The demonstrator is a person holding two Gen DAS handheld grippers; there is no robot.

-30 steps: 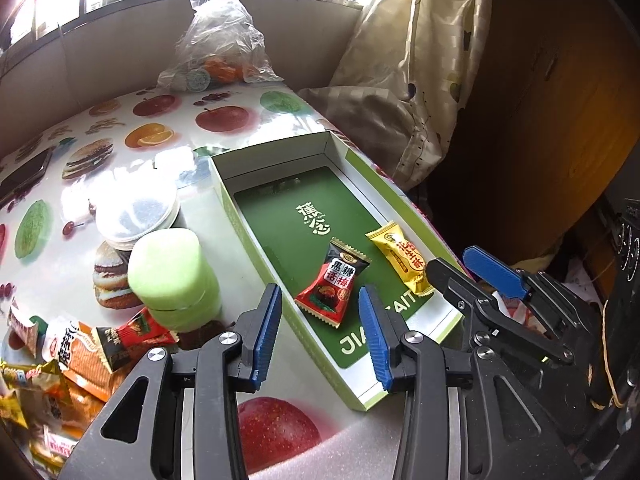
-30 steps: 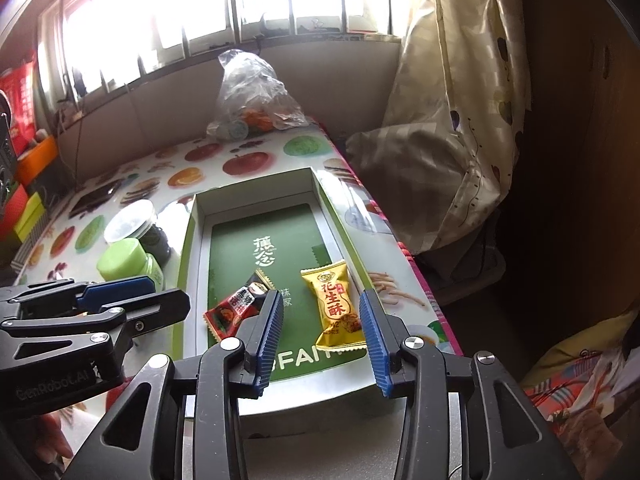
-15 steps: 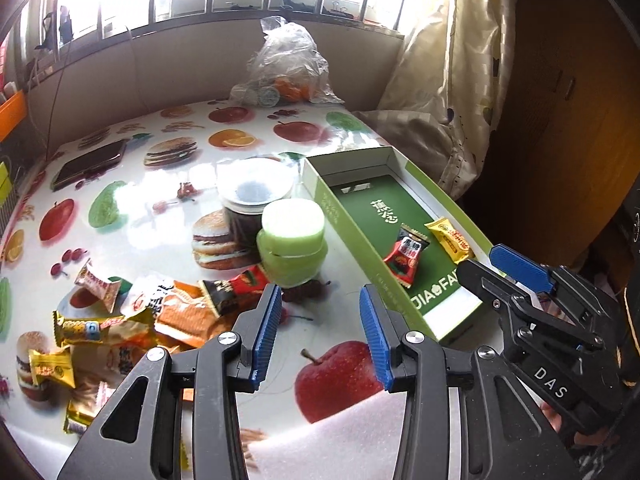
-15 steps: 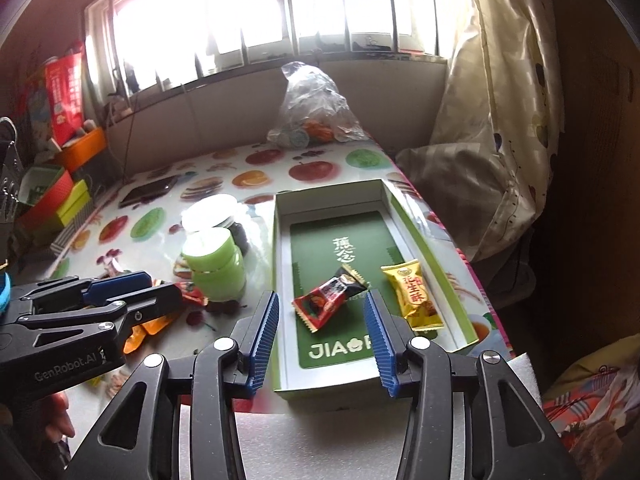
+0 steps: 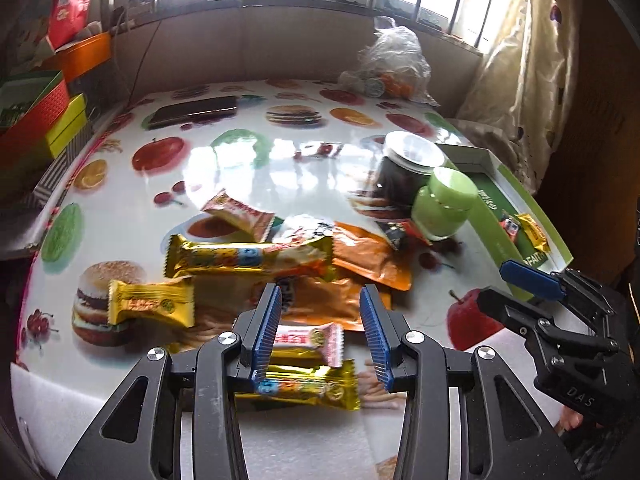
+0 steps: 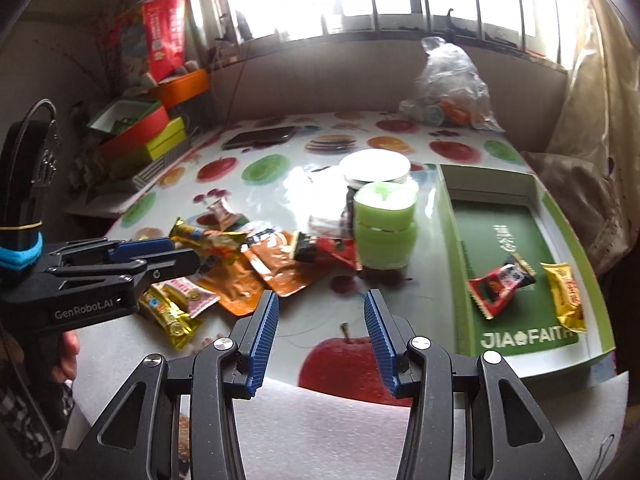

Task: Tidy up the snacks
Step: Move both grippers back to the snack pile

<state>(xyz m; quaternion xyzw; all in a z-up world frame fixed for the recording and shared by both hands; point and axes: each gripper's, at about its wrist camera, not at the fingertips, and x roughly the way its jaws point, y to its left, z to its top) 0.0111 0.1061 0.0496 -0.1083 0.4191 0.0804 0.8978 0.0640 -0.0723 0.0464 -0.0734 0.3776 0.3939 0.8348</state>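
My left claw (image 5: pixel 320 334) stands released, empty, above the snack heap near the worktop's (image 5: pixel 224 168) front edge. My right claw (image 6: pixel 322 340) is also released; its jaws have just been opening, nothing between them. Nearest the left claw lie the gold bar (image 5: pixel 308 388) and pink sachet (image 5: pixel 310 338): light, crinkly, slippery foil. I judge the sealed end fins the best hold. Farther right, the green tray (image 6: pixel 448 216) at the worktop's right edge holds the red candy (image 6: pixel 500 286) and yellow candy (image 6: pixel 566 298).
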